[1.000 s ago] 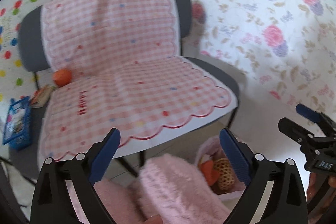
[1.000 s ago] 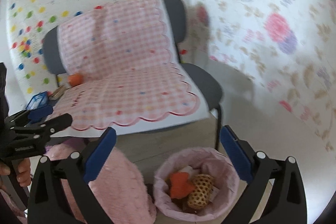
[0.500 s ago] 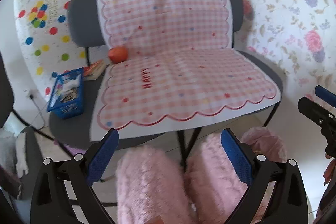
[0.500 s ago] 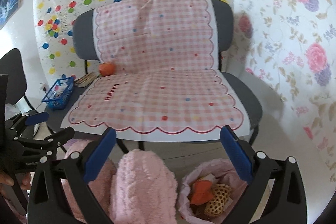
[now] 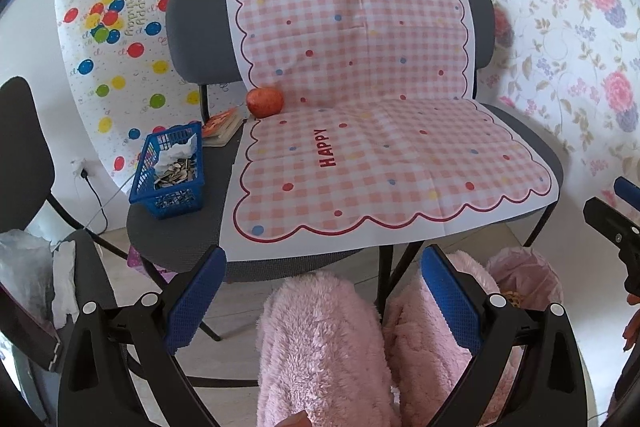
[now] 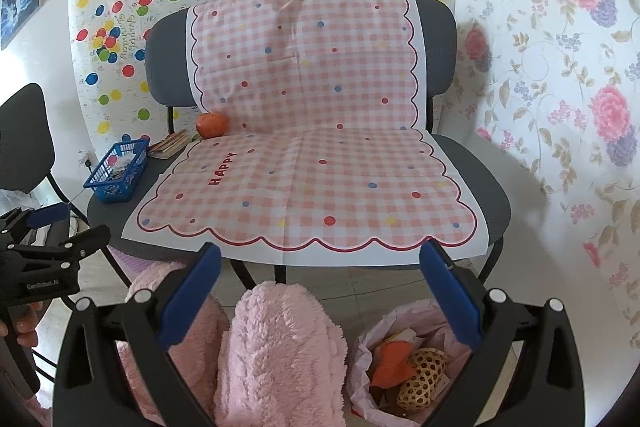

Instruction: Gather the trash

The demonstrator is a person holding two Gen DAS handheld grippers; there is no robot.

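- Left wrist view: the left gripper (image 5: pixel 322 293) hangs with its blue-padded fingers spread wide and nothing between them, above the person's knees in fluffy pink trousers (image 5: pixel 320 347).
- Ahead stands a grey bench (image 5: pixel 180 235) draped with a pink checked cloth (image 5: pixel 380 155) that reads HAPPY.
- On the bare seat left of the cloth sits a blue basket (image 5: pixel 172 171) holding seed shells and crumpled tissue; behind it lies a small book (image 5: pixel 222 129), and an orange-red fruit (image 5: pixel 265 101) rests at the cloth's back corner.
- The right gripper (image 5: pixel 612 215) pokes in at the right edge, jaws parted.
- Right wrist view: the right gripper (image 6: pixel 320 285) is likewise wide open and empty.
- Below it on the floor, right of the knees, a bin lined with a pink bag (image 6: pixel 394 319) holds an orange scrap (image 6: pixel 392 363) and a woven ball (image 6: pixel 424 377).
- The blue basket (image 6: pixel 116 171) sits at the bench's left end, well apart from the bin.
- The left gripper (image 6: pixel 60 227) shows at the left edge, parted and empty, a hand (image 6: pixel 24 325) on its handle.
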